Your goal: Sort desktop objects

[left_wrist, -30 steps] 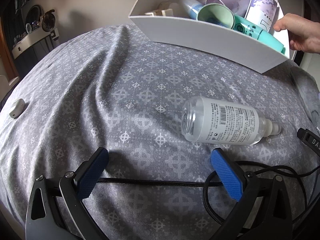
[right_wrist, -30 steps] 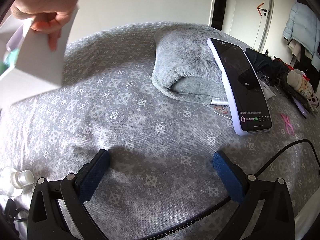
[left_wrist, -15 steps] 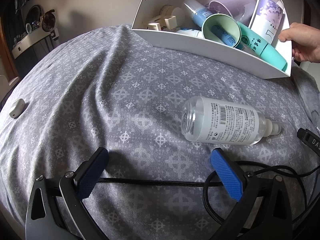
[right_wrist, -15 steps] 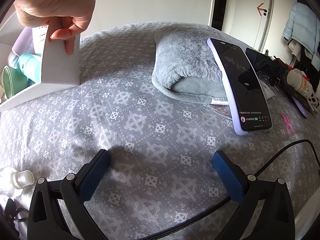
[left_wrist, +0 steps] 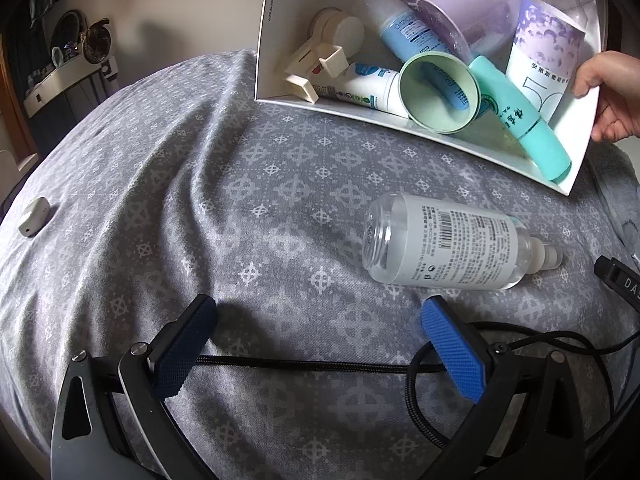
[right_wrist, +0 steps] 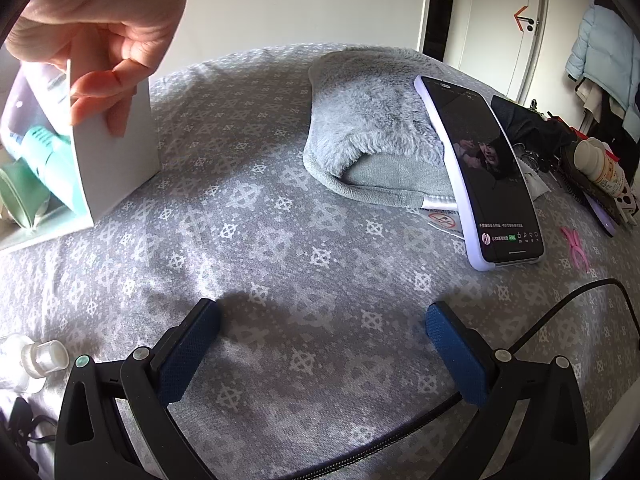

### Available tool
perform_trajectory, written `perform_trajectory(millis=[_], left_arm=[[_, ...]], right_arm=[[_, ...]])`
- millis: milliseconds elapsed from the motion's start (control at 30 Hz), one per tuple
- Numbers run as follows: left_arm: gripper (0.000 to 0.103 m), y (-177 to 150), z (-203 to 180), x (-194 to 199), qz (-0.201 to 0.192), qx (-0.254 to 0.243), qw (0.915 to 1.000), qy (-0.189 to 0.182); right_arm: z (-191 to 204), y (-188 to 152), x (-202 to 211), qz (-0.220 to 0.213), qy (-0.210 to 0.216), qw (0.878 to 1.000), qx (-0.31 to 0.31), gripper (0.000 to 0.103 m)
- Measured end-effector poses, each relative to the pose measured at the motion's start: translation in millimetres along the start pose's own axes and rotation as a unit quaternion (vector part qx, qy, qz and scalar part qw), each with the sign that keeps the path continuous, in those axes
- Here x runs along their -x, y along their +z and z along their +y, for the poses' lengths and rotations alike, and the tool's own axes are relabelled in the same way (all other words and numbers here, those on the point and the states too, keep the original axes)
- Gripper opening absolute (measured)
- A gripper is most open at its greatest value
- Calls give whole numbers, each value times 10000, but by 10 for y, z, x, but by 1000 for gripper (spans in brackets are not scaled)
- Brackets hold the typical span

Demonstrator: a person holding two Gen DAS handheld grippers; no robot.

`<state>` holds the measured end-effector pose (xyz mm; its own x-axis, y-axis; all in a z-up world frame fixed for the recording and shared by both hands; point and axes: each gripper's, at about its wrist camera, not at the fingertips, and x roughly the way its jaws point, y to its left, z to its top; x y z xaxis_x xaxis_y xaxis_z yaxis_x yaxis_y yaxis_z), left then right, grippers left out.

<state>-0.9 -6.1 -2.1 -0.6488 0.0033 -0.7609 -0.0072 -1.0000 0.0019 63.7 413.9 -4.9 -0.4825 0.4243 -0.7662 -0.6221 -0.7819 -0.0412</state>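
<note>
A white box (left_wrist: pixel 472 142) is tipped toward me by a bare hand (left_wrist: pixel 612 94) at its right end. Inside lie a green cup (left_wrist: pixel 438 92), a teal tube (left_wrist: pixel 520 120), a blue bottle (left_wrist: pixel 404 28), a purple cup (left_wrist: pixel 472 4), a purple-labelled bottle (left_wrist: pixel 548 44) and other toiletries. A clear spray bottle (left_wrist: pixel 444 242) lies on its side on the grey patterned cloth, just beyond my open, empty left gripper (left_wrist: pixel 320 344). My right gripper (right_wrist: pixel 320 340) is open and empty over bare cloth. The box (right_wrist: pixel 116 148) and hand (right_wrist: pixel 104 16) show at its upper left.
A black cable (left_wrist: pixel 304 366) runs across under the left gripper. A small white case (left_wrist: pixel 34 216) lies far left. In the right wrist view, a phone (right_wrist: pixel 480 168) leans on a grey fluffy pad (right_wrist: pixel 372 128), with clutter (right_wrist: pixel 600 172) and a pink clip (right_wrist: pixel 574 242) at right.
The hand has tilted the white box further toward me, so its contents now face the left camera. Both grippers and the clear bottle have stayed still.
</note>
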Motion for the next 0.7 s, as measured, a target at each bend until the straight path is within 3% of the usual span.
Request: perform_trajectory(millis=[700], left_arm=[[103, 2, -3, -1, 2, 0, 10000, -3]], right_arm=[[-24, 0, 4, 5, 16, 10000, -13, 103]])
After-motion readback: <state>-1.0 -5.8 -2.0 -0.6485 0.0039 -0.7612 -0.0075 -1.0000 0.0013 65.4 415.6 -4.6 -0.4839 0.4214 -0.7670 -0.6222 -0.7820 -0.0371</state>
